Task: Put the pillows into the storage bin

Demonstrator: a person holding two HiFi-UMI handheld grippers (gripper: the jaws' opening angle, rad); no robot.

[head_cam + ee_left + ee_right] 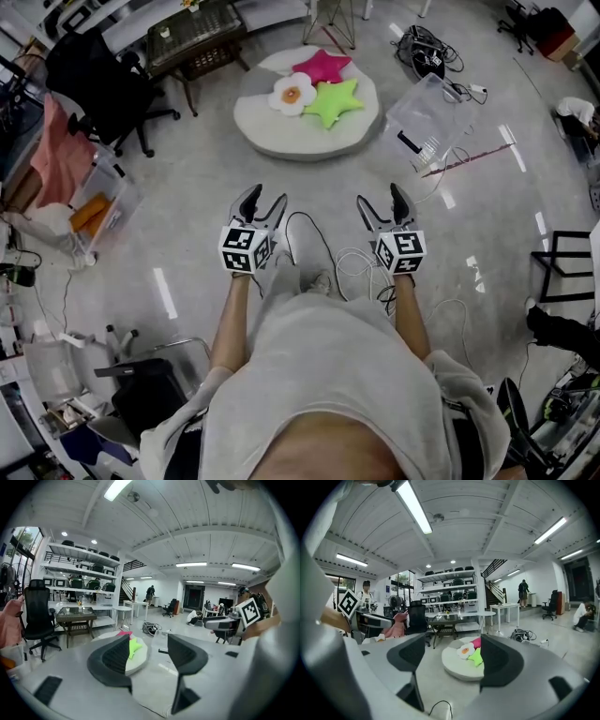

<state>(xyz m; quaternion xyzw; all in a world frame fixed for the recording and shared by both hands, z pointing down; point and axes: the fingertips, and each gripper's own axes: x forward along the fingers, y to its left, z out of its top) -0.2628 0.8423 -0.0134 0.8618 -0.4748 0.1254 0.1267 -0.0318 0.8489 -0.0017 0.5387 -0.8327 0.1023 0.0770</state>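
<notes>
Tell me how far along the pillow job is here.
Done: nothing; the clear storage bin holds no pillow. In hand: nothing; the left gripper and right gripper hang open and empty, short of the round cushion. Left: the pink star pillow, flower pillow and green star pillow, all lying on that cushion.

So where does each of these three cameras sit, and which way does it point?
Head view: on the person's head, looking steeply down; shows the torso, forearms, left tool and right tool.
Left gripper view: rides the left tool, looking level along its open jaws; the right tool shows at right.
Right gripper view: rides the right tool, looking along its open jaws; the left tool shows at left.
Shared: all three see the round cushion with the pillows.
</notes>
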